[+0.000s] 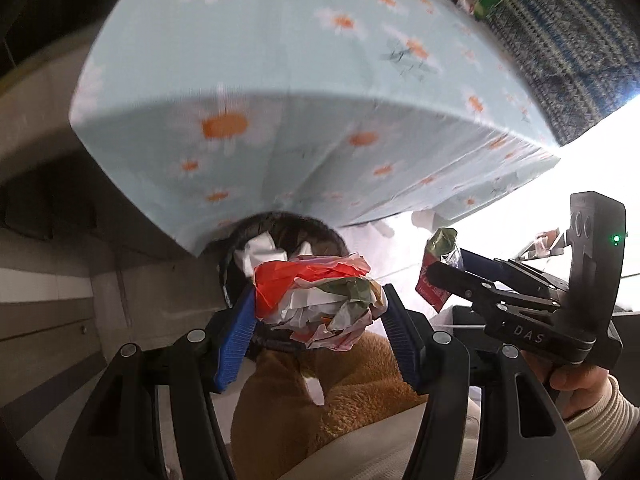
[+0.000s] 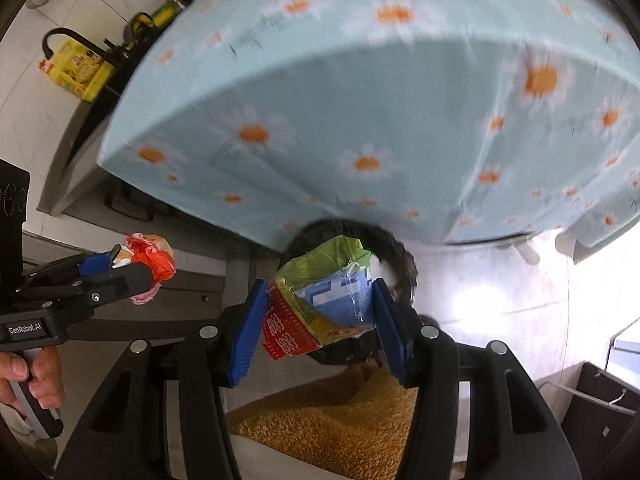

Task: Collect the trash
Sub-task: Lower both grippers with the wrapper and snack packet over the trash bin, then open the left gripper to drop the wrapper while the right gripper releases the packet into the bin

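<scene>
Pale tiled floor [image 2: 500, 292] under daisy-print tablecloth [image 1: 304, 60]. Nearest: left gripper [image 1: 320, 304] clamped on crumpled red-white wrapper [image 1: 316, 300]; right gripper [image 2: 320, 308] clamped on green-blue snack packet [image 2: 320, 296]. Just beyond both, dark round bin [image 2: 404, 260] at tablecloth's edge.

Table with daisy cloth, grey floor, strong backlight.

Table [image 2: 360, 92] is covered by a light-blue cloth with white-and-orange daisies, hanging over the edge. Pale tiled floor [image 2: 480, 300] is washed out by bright light from the right. Grey cabinet [image 1: 44, 320] with drawers sits left. Yellow box [image 2: 78, 70] on a dark counter, white tiled wall behind it. Blue knitted fabric [image 1: 568, 60] beyond the table.
</scene>
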{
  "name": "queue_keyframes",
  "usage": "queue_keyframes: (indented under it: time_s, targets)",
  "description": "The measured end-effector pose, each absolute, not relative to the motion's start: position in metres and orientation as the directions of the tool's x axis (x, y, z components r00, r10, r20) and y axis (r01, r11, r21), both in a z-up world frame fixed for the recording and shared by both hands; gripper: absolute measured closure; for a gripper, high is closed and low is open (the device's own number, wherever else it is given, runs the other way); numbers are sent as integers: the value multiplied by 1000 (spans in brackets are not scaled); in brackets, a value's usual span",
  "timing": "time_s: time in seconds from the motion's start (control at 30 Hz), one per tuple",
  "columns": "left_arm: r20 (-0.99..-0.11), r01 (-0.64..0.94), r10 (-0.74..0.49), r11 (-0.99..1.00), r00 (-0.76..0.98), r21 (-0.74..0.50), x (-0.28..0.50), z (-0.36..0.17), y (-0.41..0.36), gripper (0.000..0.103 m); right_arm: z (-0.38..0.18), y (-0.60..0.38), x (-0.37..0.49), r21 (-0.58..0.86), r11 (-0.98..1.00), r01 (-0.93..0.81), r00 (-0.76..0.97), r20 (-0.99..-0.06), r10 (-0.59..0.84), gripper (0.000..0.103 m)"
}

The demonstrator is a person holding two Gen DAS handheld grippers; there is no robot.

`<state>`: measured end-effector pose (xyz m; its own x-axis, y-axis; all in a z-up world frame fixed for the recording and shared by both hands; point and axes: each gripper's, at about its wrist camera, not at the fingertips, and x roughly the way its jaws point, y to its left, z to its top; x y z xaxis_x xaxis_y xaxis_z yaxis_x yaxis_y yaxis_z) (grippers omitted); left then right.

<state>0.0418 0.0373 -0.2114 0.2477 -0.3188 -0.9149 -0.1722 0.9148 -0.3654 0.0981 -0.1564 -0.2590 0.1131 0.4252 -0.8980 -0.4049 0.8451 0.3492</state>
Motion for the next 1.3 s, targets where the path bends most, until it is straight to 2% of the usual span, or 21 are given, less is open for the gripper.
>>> queue_keyframes:
  time_s: [0.37,0.57,1.07,1.1,1.13,1.17,1.3]
  targets:
    - [-955,-202,-283,934,84,-294,53,-290,27,42,-331,-153,88,361,851,-381,19,-917,398,50]
    - [-953,-248,-300,921,41,-301,57,-323,30,42,-360,-153,83,366,855,-368,-17,-922,387,50]
    - [-948,-290,-317,904,36,-313,61,-340,24,42,-373,-151,82,358,852,-382,-40,-927,372,49]
    - [-951,-297,-307,905,35,-304,61,-340,24,38,-374,-151,83,360,852,-381,-41,-927,373,48]
    - [-953,-300,-302,906,36,-299,62,-339,24,38,-374,-150,84,358,852,-382,-46,-928,370,40]
    - [-955,-299,-296,908,34,-292,63,-339,24,37,-375,-150,84,354,853,-384,-50,-930,363,38]
    - [-958,-324,-286,904,30,-280,63,-340,24,29,-375,-149,88,357,848,-391,-50,-929,368,38]
